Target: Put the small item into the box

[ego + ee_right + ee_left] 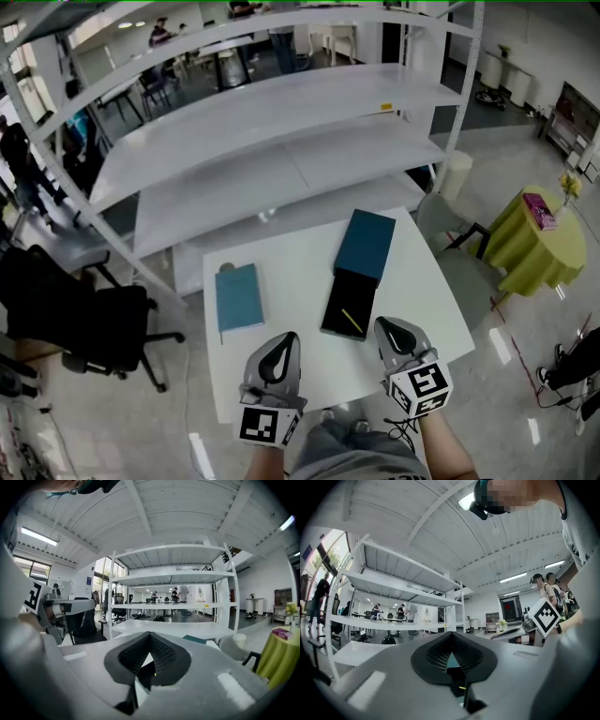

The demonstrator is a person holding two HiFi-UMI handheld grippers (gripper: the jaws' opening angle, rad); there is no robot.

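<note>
A white shelf rack (281,122) stands behind the white surface (300,272). On the surface the open black box (337,298) lies with its teal lid (366,246) touching its far edge, and a teal notebook (239,297) lies well apart at the left. The left hand-held gripper (281,341) and the right hand-held gripper (388,328) hover near the front edge, each with its jaws pressed together on nothing. The small item (352,322), a thin yellow stick, lies inside the box. I judge the risk is a careless nudge that shifts the light box.
</note>
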